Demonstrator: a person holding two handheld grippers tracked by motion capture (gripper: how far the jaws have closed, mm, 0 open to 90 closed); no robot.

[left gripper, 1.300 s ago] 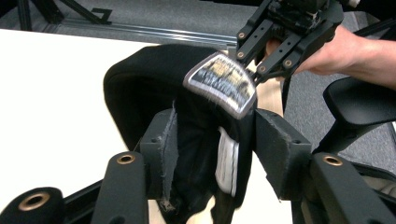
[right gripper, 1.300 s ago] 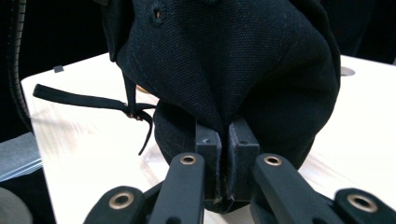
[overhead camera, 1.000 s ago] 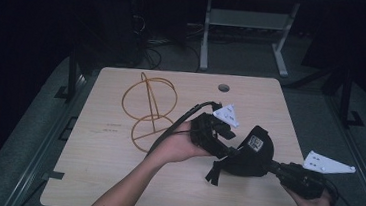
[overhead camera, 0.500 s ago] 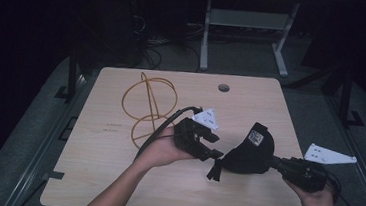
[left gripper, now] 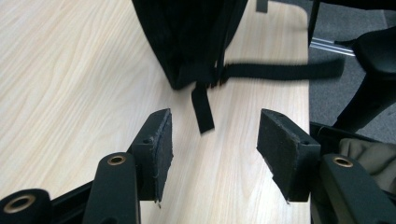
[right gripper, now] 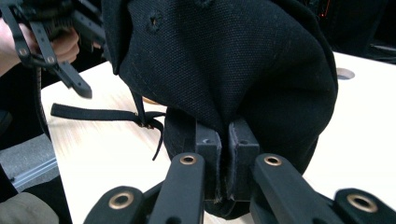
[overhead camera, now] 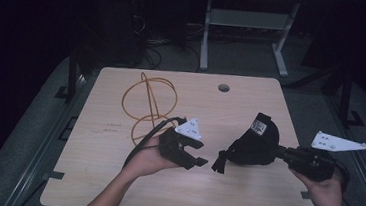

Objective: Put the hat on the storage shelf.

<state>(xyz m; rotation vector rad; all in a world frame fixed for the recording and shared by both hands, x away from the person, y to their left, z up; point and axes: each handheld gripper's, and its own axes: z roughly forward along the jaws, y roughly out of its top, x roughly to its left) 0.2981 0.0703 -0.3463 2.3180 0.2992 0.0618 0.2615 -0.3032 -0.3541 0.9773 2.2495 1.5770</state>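
Note:
A black fabric cap (overhead camera: 255, 142) hangs just above the wooden table (overhead camera: 114, 177) at right of centre. My right gripper (overhead camera: 281, 153) comes in from the right, shut on the cap's cloth; in the right gripper view the pads (right gripper: 219, 144) pinch a fold of the cap (right gripper: 224, 60). A thin black strap (overhead camera: 219, 162) dangles off the cap's left side. My left gripper (overhead camera: 199, 153) is held a short way left of the strap, open. Its jaws have just been opening and nothing is pressed between them; the strap (left gripper: 203, 107) hangs just beyond its pads (left gripper: 156, 144).
An orange cable loop (overhead camera: 148, 100) lies on the table's far left part. A round hole (overhead camera: 223, 88) sits near the far edge. A metal stand (overhead camera: 243, 18) is on the floor behind the table. Grey floor mats flank both sides.
My left gripper has pulled away from the cap, moving left and down, and now stands apart from it. My right gripper has lifted the cap slightly.

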